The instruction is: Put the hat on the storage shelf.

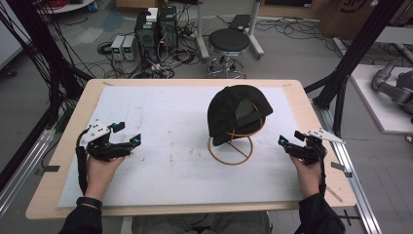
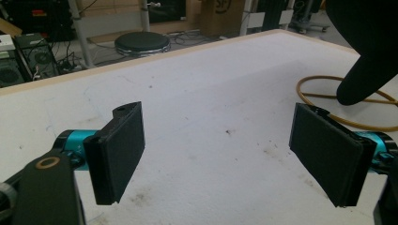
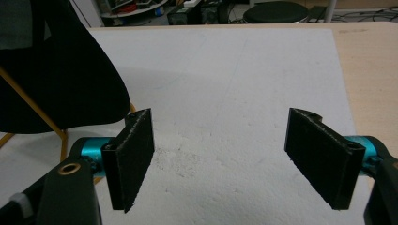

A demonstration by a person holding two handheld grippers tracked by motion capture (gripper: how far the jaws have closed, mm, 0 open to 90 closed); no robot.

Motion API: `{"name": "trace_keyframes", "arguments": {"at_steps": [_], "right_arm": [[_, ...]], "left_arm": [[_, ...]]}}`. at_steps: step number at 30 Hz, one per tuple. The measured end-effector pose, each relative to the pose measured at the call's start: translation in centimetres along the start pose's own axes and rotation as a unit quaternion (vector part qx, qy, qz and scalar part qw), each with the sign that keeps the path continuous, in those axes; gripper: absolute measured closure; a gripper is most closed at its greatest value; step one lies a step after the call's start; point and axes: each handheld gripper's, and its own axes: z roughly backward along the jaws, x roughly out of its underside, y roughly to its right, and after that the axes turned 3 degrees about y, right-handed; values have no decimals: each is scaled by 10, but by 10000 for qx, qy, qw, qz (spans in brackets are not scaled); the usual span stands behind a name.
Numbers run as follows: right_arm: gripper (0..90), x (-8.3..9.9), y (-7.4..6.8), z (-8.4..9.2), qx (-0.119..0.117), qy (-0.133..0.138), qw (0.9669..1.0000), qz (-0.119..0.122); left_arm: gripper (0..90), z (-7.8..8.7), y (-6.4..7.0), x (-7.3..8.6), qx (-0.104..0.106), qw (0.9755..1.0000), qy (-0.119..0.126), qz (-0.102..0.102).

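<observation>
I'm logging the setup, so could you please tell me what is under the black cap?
The cap sits on a yellow wire stand, whose ring base rests on the white mat. The stand's top, and anything inside the cap, is covered.

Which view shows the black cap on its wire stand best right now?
The high view: the black cap appears whole atop the wire stand. The left gripper view catches just its edge; the right gripper view, one side.

black cap (image 1: 238,113) | perched on gold wire stand (image 1: 232,149) | table centre-right
</observation>
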Motion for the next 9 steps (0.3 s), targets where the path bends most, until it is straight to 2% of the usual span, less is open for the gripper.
{"name": "trace_keyframes", "arguments": {"at_steps": [9], "right_arm": [[239,0,0,0,-1,-4,10000,-12]], "left_arm": [[189,0,0,0,-14,10000,19,-42]]}}
